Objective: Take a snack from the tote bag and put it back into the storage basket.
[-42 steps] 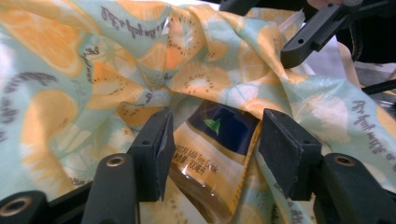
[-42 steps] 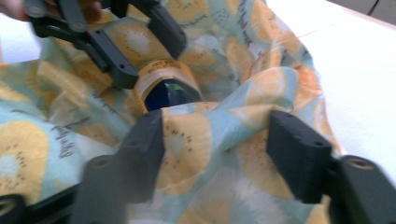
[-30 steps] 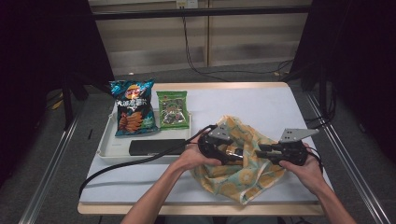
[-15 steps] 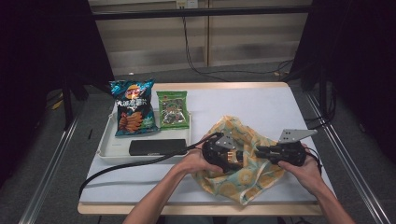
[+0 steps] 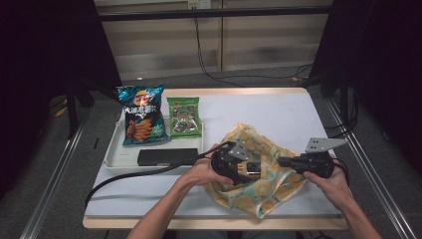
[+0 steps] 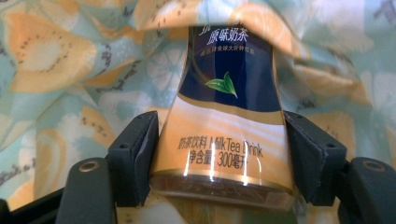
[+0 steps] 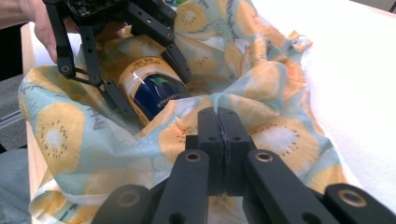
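Clamping a milk tea bottle (image 6: 224, 135) between both pads, left gripper (image 5: 247, 170) at mid-cloth, bottle lying among folds of the fruit-print cloth (image 5: 268, 184), right gripper (image 7: 222, 126) pressed closed, pinching a cloth fold, tray (image 5: 113, 154) with chip bag (image 5: 141, 114) well apart.

The milk tea bottle (image 6: 222, 135) has a glossy, light-catching plastic label. Around it, the fruit-print cloth (image 7: 261, 93) looks soft, matt and creased. The crisp bag (image 5: 141, 115) beyond the cloth is shiny foil; the worktop (image 5: 268, 107) is smooth, matt white.
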Demonstrator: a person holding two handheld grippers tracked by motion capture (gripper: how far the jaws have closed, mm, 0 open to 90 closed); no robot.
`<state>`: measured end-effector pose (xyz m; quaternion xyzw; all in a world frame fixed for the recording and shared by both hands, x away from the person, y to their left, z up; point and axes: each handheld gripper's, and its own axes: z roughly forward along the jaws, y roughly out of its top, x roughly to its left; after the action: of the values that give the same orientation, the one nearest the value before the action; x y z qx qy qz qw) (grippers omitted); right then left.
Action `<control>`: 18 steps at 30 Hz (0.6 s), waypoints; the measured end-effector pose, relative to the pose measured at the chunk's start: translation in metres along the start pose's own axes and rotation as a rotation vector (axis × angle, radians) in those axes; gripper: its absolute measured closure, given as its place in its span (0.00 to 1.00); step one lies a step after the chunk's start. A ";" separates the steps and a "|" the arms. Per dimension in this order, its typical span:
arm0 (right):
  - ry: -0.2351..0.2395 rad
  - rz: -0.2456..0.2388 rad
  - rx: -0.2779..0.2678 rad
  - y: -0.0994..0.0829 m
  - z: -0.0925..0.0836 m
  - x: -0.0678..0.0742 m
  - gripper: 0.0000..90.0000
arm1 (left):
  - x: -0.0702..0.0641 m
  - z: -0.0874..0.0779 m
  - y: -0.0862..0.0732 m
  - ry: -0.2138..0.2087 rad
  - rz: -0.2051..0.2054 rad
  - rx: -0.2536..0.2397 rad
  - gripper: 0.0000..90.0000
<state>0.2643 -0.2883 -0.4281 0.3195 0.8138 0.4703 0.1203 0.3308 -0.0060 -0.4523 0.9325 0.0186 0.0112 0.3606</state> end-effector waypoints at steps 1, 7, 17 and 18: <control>-0.001 0.000 -0.005 0.000 -0.002 0.000 1.00 | -0.001 -0.003 0.000 -0.007 0.004 0.013 0.35; -0.012 -0.011 0.002 -0.002 -0.007 0.004 1.00 | -0.008 -0.018 -0.011 0.015 -0.011 0.016 0.35; -0.026 -0.007 0.032 -0.019 -0.015 0.013 1.00 | -0.013 -0.039 -0.028 0.022 -0.036 0.037 0.35; -0.024 -0.007 0.037 -0.020 -0.015 0.013 1.00 | -0.014 -0.041 -0.029 0.028 -0.033 0.039 0.35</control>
<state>0.2389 -0.2978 -0.4358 0.3245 0.8219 0.4509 0.1257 0.3146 0.0423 -0.4420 0.9387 0.0391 0.0182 0.3420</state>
